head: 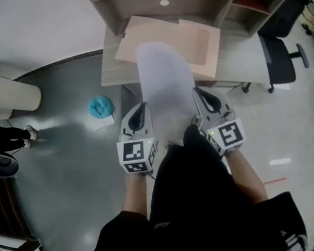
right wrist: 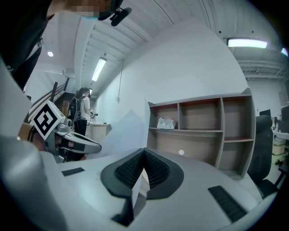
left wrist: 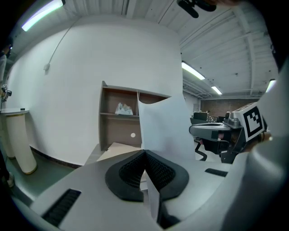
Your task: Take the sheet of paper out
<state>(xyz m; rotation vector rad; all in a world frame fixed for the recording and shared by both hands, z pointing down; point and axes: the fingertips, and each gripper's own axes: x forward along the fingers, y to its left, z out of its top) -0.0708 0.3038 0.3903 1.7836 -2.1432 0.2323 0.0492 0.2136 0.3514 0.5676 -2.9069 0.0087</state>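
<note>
Paper sheet [head: 165, 73], plain white, pinched by left gripper [head: 142, 108] and right gripper [head: 199, 93].

Grey left gripper [head: 142, 105], right gripper [head: 197, 90], black-and-white marker cubes [head: 135, 155], black top [head: 200, 202]

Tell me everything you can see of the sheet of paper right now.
The sheet of paper is plain white, thin and unprinted as far as shows. It is held between both grippers: the left gripper is shut on its near left edge, the right gripper on its near right edge. It extends away from the person, above the beige folder on the desk. Its far end bows slightly; whether it touches the folder is unclear.
</note>
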